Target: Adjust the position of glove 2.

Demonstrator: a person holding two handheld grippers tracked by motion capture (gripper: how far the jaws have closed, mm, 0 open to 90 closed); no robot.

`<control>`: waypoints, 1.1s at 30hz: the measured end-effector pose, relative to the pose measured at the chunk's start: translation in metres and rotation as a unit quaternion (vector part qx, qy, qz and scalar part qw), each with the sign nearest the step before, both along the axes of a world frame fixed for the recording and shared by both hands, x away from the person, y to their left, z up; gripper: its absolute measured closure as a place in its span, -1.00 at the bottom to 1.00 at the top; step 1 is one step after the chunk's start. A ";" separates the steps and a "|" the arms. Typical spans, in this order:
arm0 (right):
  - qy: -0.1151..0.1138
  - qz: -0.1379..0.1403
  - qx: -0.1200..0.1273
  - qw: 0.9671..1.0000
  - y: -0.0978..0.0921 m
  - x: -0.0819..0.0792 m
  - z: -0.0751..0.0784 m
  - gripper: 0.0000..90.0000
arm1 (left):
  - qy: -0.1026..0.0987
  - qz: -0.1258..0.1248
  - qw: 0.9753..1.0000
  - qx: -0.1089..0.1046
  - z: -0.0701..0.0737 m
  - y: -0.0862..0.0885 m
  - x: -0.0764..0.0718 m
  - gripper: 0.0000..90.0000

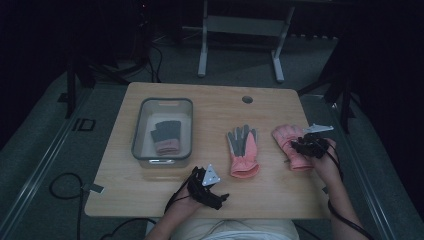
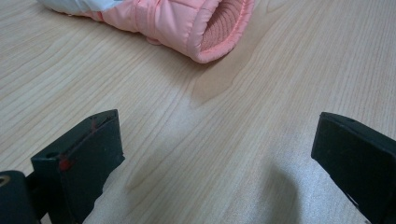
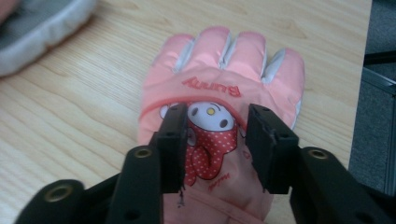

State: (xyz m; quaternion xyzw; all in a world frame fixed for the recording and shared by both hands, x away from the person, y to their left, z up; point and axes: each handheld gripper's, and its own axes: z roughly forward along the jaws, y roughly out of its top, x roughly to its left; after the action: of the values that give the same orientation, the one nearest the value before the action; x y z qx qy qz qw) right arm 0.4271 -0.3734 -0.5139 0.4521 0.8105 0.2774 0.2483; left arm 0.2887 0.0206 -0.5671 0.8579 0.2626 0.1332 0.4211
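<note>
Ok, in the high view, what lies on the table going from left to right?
Grey bin with a folded glove in it → left tongs at the near edge → pink-and-grey glove lying palm up → pink glove with the right tongs over it.

A wooden table (image 1: 165, 197) with rounded corners carries a round cable hole (image 1: 247, 99) near its far edge. A grey-rimmed clear bin (image 1: 141, 116) stands on the left half of the table and contains one glove (image 1: 166, 136), grey with a pink cuff. A white metal frame (image 1: 240, 26) stands on the grey floor (image 1: 47, 150) beyond the table.
</note>
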 end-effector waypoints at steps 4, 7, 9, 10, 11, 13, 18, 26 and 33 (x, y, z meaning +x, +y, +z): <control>0.008 -0.001 0.003 1.000 -0.001 0.003 -0.007 0.41 | -0.001 0.001 1.000 -0.004 0.000 0.001 0.000 -0.97; 0.015 -0.010 0.015 1.000 0.000 0.004 -0.011 0.55 | -0.001 -0.001 1.000 0.000 0.000 0.000 -0.001 -0.97; 0.016 -0.015 0.017 1.000 0.001 0.004 -0.011 0.64 | -0.001 -0.001 1.000 0.002 0.000 0.000 -0.001 -0.97; 0.019 -0.031 0.023 0.999 0.002 0.004 -0.010 0.82 | 0.002 -0.002 1.000 0.003 0.000 0.000 0.000 -0.97; 0.020 -0.036 0.026 0.999 0.002 0.004 -0.009 0.85 | 0.002 -0.001 1.000 0.003 0.000 0.000 0.000 -0.97; 0.019 -0.049 0.035 0.998 0.002 0.003 -0.007 0.89 | 0.002 0.000 1.000 0.001 0.000 0.000 0.000 -0.97; 0.010 -0.072 0.053 0.996 0.009 -0.008 0.015 0.92 | 0.003 -0.002 1.000 0.004 0.000 0.000 0.000 -0.97; -0.025 -0.103 0.083 0.991 0.030 -0.034 0.052 0.92 | 0.001 -0.003 1.000 0.006 0.000 0.000 0.000 -0.97; -0.031 -0.120 0.101 0.987 0.050 -0.050 0.056 0.92 | -0.001 -0.003 1.000 0.006 0.000 0.000 -0.001 -0.97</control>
State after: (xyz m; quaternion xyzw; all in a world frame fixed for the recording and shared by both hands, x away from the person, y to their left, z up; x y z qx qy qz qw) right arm 0.3770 -0.3236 -0.4576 0.5600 0.7100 0.3398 0.2583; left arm 0.2876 0.0206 -0.5673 0.8609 0.2589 0.1345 0.4168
